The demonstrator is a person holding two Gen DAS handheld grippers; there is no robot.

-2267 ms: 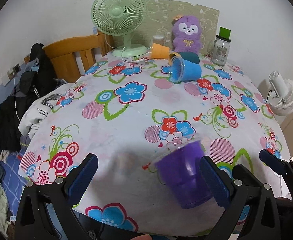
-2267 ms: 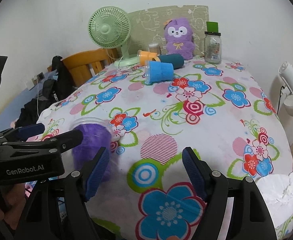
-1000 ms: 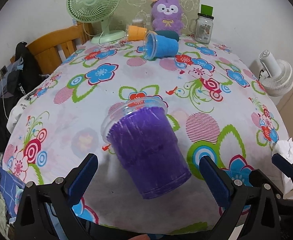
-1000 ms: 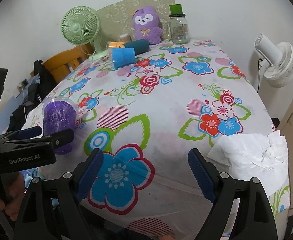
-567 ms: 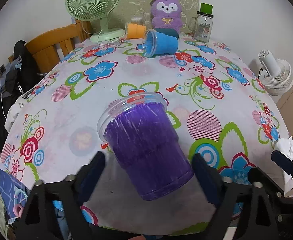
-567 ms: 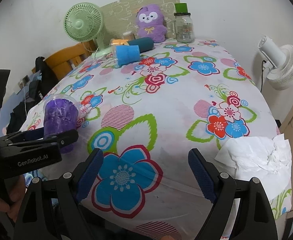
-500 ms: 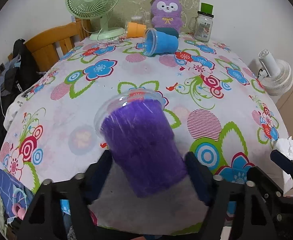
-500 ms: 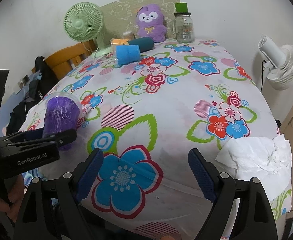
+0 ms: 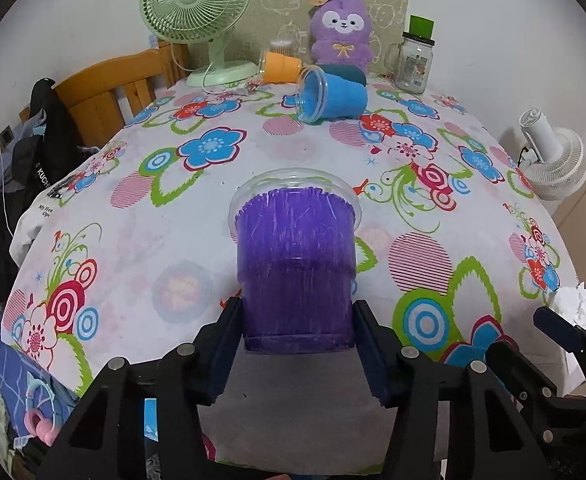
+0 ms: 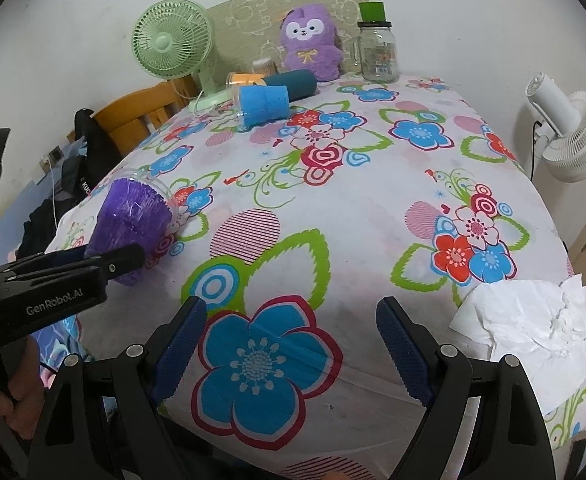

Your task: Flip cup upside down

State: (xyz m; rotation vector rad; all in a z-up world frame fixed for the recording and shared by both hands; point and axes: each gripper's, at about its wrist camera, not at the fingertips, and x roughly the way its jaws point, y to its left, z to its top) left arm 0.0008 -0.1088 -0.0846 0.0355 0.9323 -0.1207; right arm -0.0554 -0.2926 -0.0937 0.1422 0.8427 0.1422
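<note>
Gripping the purple plastic cup [image 9: 295, 276] near its base between both pads of the left gripper [image 9: 298, 354], cup lying tilted with its clear rim pointing away and resting on or just above the near-left part of the floral tablecloth [image 9: 433, 208]; contact with the cloth not resolvable. Idling with jaws spread wide and holding nothing, the right gripper [image 10: 293, 350], hovering over the near edge beside a crumpled white tissue [image 10: 525, 320]. Step in hand, by judgement: grasp secured, inversion not yet made. Next move likely calling for lifting slightly, rolling the wrist until the rim faces down, then lowering flat onto the cloth without snagging the thin rim or crushing the flexible wall. Lying on its side toward the far end, a blue cup [image 9: 333, 96]; beyond it an orange cup [image 9: 281, 67] and a dark teal cylinder [image 10: 293, 82]. Standing along the back edge, a green desk fan [image 9: 197, 4], a purple plush toy [image 9: 341, 32] and a glass jar with a green lid [image 9: 413, 56]. Bordering the table, a wooden chair [image 9: 105, 88] draped with dark clothing at left, a white floor fan [image 9: 553, 160] at right, a plain white wall behind.
</note>
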